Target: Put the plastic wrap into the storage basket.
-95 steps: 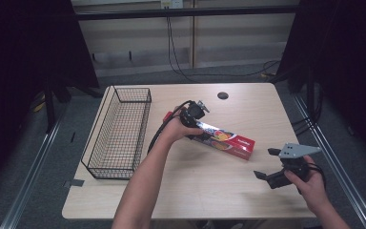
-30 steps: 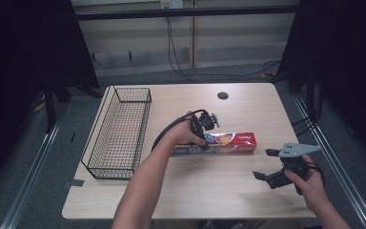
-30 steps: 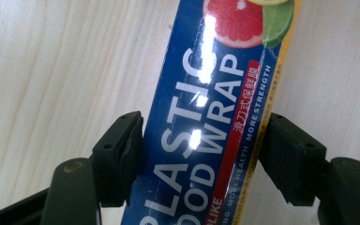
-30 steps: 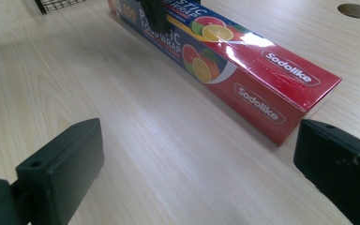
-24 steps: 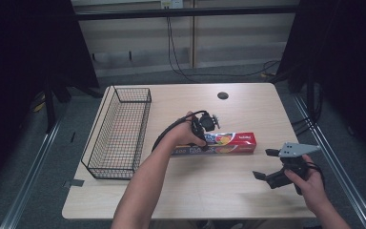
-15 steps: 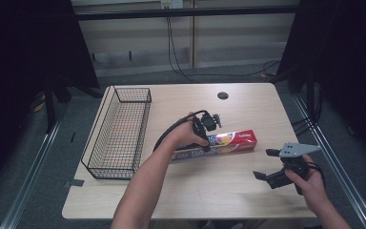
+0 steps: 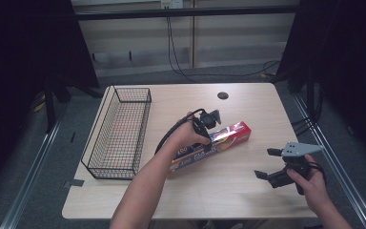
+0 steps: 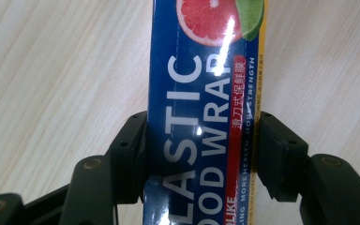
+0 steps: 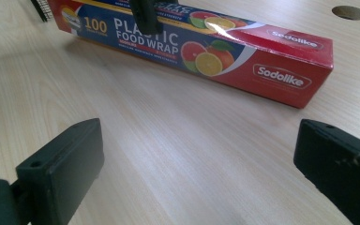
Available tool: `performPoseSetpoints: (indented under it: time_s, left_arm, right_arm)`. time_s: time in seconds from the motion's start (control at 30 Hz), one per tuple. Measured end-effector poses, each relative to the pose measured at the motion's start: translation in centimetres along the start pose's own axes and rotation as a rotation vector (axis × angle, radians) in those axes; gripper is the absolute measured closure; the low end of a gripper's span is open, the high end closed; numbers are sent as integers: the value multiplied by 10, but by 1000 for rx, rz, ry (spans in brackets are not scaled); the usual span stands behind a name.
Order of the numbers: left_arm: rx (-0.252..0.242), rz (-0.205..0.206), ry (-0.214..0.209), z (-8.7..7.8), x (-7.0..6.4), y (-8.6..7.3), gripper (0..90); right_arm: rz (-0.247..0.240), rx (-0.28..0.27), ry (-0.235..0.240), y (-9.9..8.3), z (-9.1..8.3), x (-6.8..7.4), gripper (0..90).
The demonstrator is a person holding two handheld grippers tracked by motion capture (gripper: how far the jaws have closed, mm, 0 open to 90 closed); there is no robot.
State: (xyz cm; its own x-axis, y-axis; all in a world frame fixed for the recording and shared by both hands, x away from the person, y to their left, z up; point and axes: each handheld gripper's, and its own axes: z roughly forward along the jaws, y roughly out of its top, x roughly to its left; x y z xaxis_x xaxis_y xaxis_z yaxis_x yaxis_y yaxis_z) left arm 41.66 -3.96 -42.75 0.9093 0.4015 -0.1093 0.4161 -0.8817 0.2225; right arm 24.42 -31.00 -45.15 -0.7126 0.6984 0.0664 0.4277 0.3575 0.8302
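Left gripper is clamping the plastic wrap box across its width; the box is lying mid-table, right of the wire basket. Right gripper is hovering wide open near the table's right edge, well apart from the box.

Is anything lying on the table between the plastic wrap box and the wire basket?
Nothing visible does. The left gripper is clamped across the plastic wrap box, and bare tabletop lies between the box and the wire basket.
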Motion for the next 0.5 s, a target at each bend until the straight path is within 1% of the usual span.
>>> performPoseSetpoints:
  time_s: [0.03, 0.07, 0.1, 0.13, 0.17, 0.23, 0.3, 0.33, 0.37, 0.4, 0.5]
  left_arm:
    - [0, 0, 0, 0, 0, 0, 430]
    - [-3, -12, 1, -2, 1, -1, 430]
    - [5, -9, 8, -5, 1, -2, 431]
    - [4, -18, 13, -7, 1, -3, 431]
    - [14, -18, 17, -9, 2, -4, 432]
    - [12, -30, 28, -12, 2, -6, 433]
    - [20, -42, 23, -16, 3, -7, 434]
    - [18, -39, 25, -17, 4, -8, 434]
    - [16, -37, 30, -18, 3, -9, 434]
    - [16, -42, 26, -18, 4, -10, 434]
    - [31, -42, 22, -14, 4, -11, 433]
  right_arm:
    - [1, 0, 1, 0, 0, 0, 16]
    - [1, 0, 1, 0, 0, 0, 16]
    - [1, -1, 0, 0, 0, 0, 16]
    - [0, -2, 1, 0, 0, 0, 16]
    - [1, -1, -1, 0, 0, 0, 16]
    - [0, -2, 0, 0, 0, 1, 16]
    - [-1, -1, 1, 1, 0, 1, 16]
    - [0, -2, 1, 1, 0, 0, 16]
    - [1, -2, 2, 1, 0, 0, 16]
    - [0, -2, 2, 1, 0, 1, 16]
    - [0, -5, 3, 1, 0, 1, 16]
